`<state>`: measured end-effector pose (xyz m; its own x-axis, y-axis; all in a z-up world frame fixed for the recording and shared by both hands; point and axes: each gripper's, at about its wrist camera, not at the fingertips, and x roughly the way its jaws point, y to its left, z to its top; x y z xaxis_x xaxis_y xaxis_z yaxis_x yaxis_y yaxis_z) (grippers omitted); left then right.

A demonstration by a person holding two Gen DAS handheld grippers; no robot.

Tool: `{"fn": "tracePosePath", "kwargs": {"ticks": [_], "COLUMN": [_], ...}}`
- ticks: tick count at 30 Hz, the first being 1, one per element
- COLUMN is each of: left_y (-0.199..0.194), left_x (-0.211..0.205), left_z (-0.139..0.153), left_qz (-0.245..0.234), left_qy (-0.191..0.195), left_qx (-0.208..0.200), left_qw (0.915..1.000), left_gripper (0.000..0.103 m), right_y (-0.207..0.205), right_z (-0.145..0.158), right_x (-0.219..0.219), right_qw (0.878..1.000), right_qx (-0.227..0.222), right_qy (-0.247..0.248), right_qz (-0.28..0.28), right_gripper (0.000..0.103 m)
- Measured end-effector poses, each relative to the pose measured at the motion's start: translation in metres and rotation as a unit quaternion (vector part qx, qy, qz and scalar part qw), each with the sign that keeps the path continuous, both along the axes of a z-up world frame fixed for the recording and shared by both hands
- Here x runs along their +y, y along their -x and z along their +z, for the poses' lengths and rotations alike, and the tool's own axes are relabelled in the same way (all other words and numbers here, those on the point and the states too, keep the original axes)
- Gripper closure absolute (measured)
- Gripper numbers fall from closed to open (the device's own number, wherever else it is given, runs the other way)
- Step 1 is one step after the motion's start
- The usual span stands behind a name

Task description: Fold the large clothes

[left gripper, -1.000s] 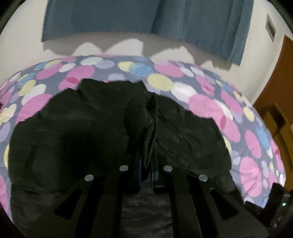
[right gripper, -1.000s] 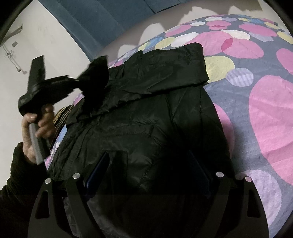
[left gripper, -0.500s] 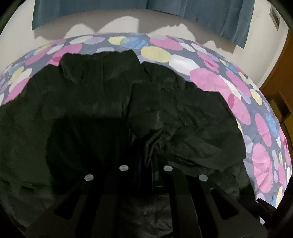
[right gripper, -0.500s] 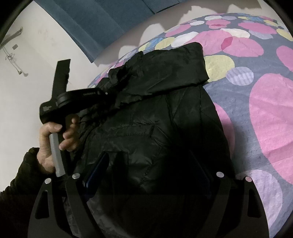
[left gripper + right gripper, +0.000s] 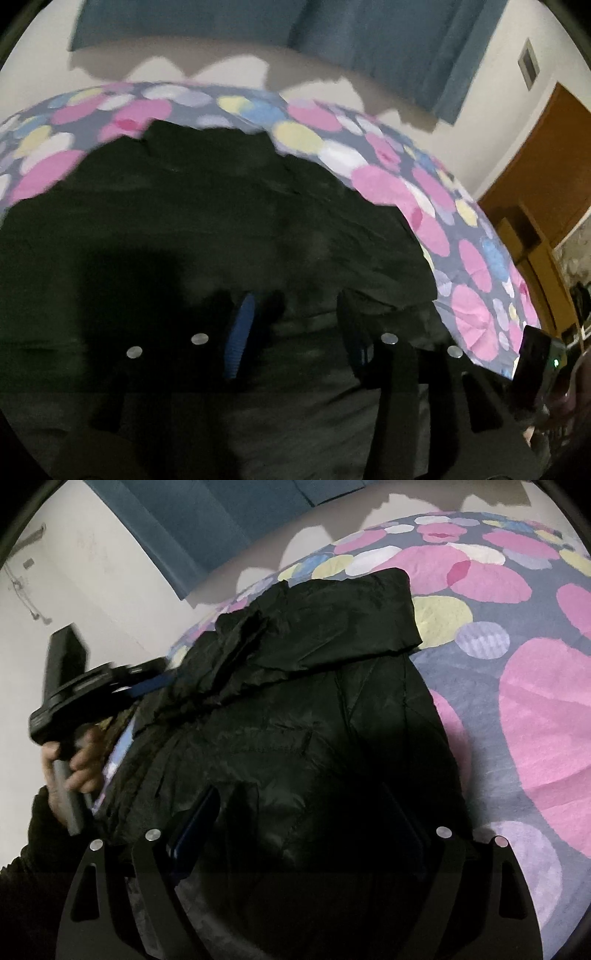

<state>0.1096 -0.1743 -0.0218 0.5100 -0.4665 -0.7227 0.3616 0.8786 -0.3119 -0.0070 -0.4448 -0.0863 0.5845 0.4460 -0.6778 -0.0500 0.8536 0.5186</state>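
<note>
While both tools hang over the garment with nothing caught in them, the left gripper [image 5: 295, 332] has its jaws spread wide above the black jacket [image 5: 295, 716], and the right gripper [image 5: 295, 823] is likewise parted, low over the nearer panel. From the right wrist view the left gripper's blue pad sits at the jacket's left edge, beside a sleeve [image 5: 317, 627] laid across the chest. The jacket lies flat on the bed [image 5: 535, 701], whose cover carries pink and yellow dots. Judging by this, the sleeve fold is placed and the next fold waits. To do it well, each gripper should bite a full seam edge rather than loose shell fabric, lift evenly, and lay the panel over without dragging the slippery sleeve out of line.
</note>
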Motion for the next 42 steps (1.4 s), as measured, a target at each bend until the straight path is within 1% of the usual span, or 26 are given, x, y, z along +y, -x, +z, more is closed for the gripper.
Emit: {"fn": "tracePosePath", "kwargs": {"ticks": [3, 5, 6, 7, 9, 11, 12, 13, 16, 18, 19, 21, 22, 24, 25, 27, 29, 30, 31, 33, 34, 36, 38, 40, 42], "left_y": [-0.004, -0.014, -0.018, -0.025, -0.033, -0.04, -0.042, -0.044, -0.047, -0.05, -0.052, -0.057, -0.06, -0.064, -0.065, -0.066, -0.065, -0.063, -0.062, -0.065, -0.069, -0.083, -0.094, -0.105, -0.11], "left_x": [0.06, 0.107, 0.123, 0.148, 0.184, 0.203, 0.21, 0.216, 0.222, 0.223, 0.223, 0.225, 0.226, 0.227, 0.226, 0.224, 0.223, 0.224, 0.228, 0.234, 0.237, 0.24, 0.241, 0.242, 0.245], "left_z": [0.007, 0.004, 0.002, -0.002, -0.011, -0.018, -0.021, -0.026, -0.034, -0.036, -0.038, -0.043, -0.047, -0.058, -0.061, -0.065, -0.06, -0.055, -0.049, -0.042, -0.04, -0.044, -0.051, -0.061, -0.07], "left_qz": [0.047, 0.097, 0.117, 0.146, 0.187, 0.204, 0.208, 0.211, 0.214, 0.215, 0.216, 0.22, 0.222, 0.221, 0.219, 0.216, 0.214, 0.214, 0.216, 0.218, 0.22, 0.232, 0.238, 0.245, 0.244], "left_qy": [-0.004, -0.017, -0.021, -0.019, -0.016, -0.018, -0.02, -0.024, -0.024, -0.026, -0.029, -0.037, -0.046, -0.057, -0.062, -0.071, -0.071, -0.064, -0.046, -0.021, -0.014, -0.015, -0.025, -0.047, -0.049], "left_qx": [-0.01, -0.01, -0.007, 0.0, 0.012, 0.02, 0.024, 0.028, 0.033, 0.033, 0.033, 0.037, 0.045, 0.06, 0.062, 0.06, 0.051, 0.045, 0.037, 0.028, 0.028, 0.04, 0.053, 0.071, 0.085], "left_qw": [0.9988, 0.995, 0.9929, 0.9891, 0.9822, 0.9787, 0.9776, 0.9767, 0.976, 0.9757, 0.9753, 0.9741, 0.973, 0.9718, 0.9718, 0.972, 0.973, 0.9737, 0.9747, 0.9753, 0.975, 0.9719, 0.9696, 0.9658, 0.9647], "left_gripper": [0.054, 0.054, 0.054, 0.054, 0.054, 0.054, 0.054, 0.054, 0.054, 0.053, 0.053, 0.053, 0.054, 0.062, 0.065, 0.066, 0.066, 0.066, 0.066, 0.063, 0.062, 0.062, 0.062, 0.068, 0.072], "right_y": [-0.002, -0.007, -0.012, -0.02, -0.039, -0.068, -0.081, -0.097, -0.136, -0.154, -0.161, -0.169, -0.17, -0.168, -0.168, -0.167, -0.166, -0.167, -0.166, -0.166, -0.169, -0.168, -0.168, -0.168, -0.168], "right_z": [0.015, 0.032, 0.04, 0.047, 0.054, 0.055, 0.054, 0.052, 0.045, 0.035, 0.028, 0.014, 0.008, -0.003, -0.005, -0.007, -0.006, -0.005, -0.005, -0.005, -0.006, -0.007, -0.007, -0.007, -0.008], "right_x": [0.003, 0.01, 0.015, 0.021, 0.03, 0.04, 0.044, 0.049, 0.067, 0.076, 0.081, 0.089, 0.092, 0.092, 0.09, 0.087, 0.087, 0.087, 0.087, 0.089, 0.09, 0.088, 0.086, 0.087, 0.088], "right_qw": [1.0, 1.0, 1.0, 1.0, 1.0, 1.0, 1.0, 0.999, 0.999, 0.999, 0.998, 0.996, 0.996, 0.995, 0.995, 0.995, 0.995, 0.995, 0.995, 0.996, 0.996, 0.996, 0.996, 0.996, 0.996], "right_qx": [0.022, 0.013, 0.008, 0.003, -0.004, 0.0, 0.004, 0.011, 0.026, 0.043, 0.055, 0.078, 0.086, 0.089, 0.09, 0.093, 0.093, 0.092, 0.09, 0.088, 0.088, 0.088, 0.088, 0.087, 0.087], "right_qy": [0.005, -0.005, -0.005, -0.004, -0.009, -0.018, -0.023, -0.029, -0.023, -0.023, -0.02, -0.001, 0.013, 0.018, 0.016, 0.008, 0.011, 0.014, 0.017, 0.02, 0.019, 0.016, 0.012, 0.01, 0.009], "right_qz": [-0.013, -0.008, -0.003, 0.002, 0.009, 0.017, 0.018, 0.02, 0.022, 0.022, 0.024, 0.032, 0.033, 0.03, 0.029, 0.024, 0.023, 0.023, 0.023, 0.024, 0.023, 0.022, 0.021, 0.021, 0.021], "right_gripper": [0.018, 0.018, 0.018, 0.018, 0.018, 0.02, 0.025, 0.03, 0.033, 0.035, 0.047, 0.064, 0.066, 0.068, 0.069, 0.071, 0.071, 0.072, 0.072, 0.072, 0.072, 0.072, 0.072, 0.071, 0.071]}}
